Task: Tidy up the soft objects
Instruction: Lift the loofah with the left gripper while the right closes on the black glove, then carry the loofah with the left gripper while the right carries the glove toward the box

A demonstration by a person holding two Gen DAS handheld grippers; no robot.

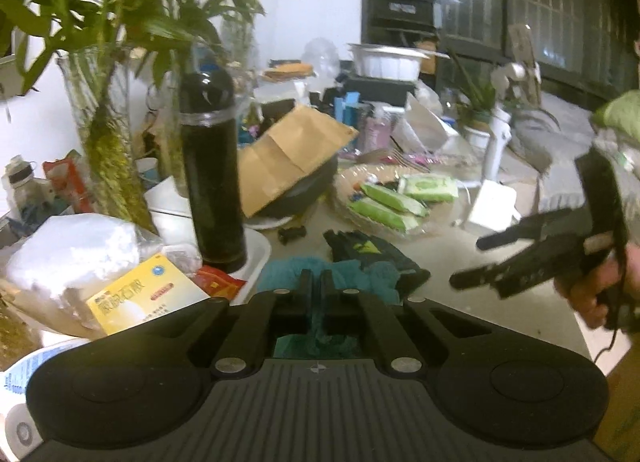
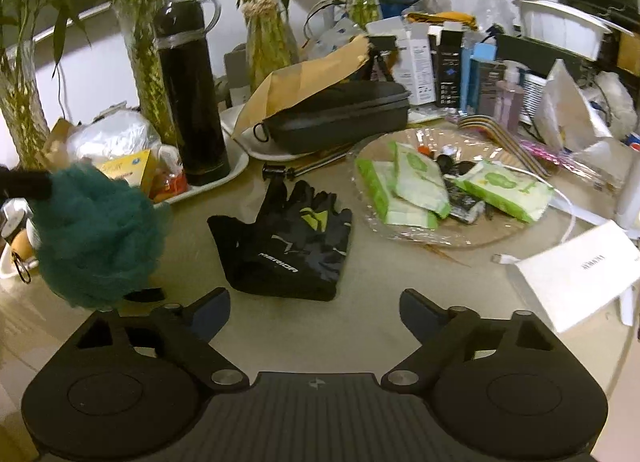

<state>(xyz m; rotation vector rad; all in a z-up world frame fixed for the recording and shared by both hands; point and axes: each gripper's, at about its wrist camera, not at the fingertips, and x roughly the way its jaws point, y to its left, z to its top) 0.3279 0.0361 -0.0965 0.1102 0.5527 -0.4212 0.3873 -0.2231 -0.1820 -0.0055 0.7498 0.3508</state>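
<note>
My left gripper [image 1: 316, 282] is shut on a teal fluffy cloth [image 1: 288, 270] and holds it above the table; the cloth hangs as a ball at the left in the right wrist view [image 2: 96, 238]. A black glove [image 2: 286, 238] with yellow-green marks lies flat on the beige table, just ahead of my right gripper [image 2: 316, 310], which is open and empty. The glove also shows beyond the cloth in the left wrist view [image 1: 368, 250]. My right gripper appears at the right of the left wrist view [image 1: 480, 262], fingers apart.
A clear plate [image 2: 472, 236] holds green wet-wipe packs [image 2: 416, 186]. A black flask [image 2: 192, 98] stands on a white tray [image 2: 236, 166] by glass vases of bamboo [image 2: 144, 46]. A black case [image 2: 340, 118], brown paper bag [image 2: 308, 78], white card [image 2: 576, 274] and boxes crowd the back.
</note>
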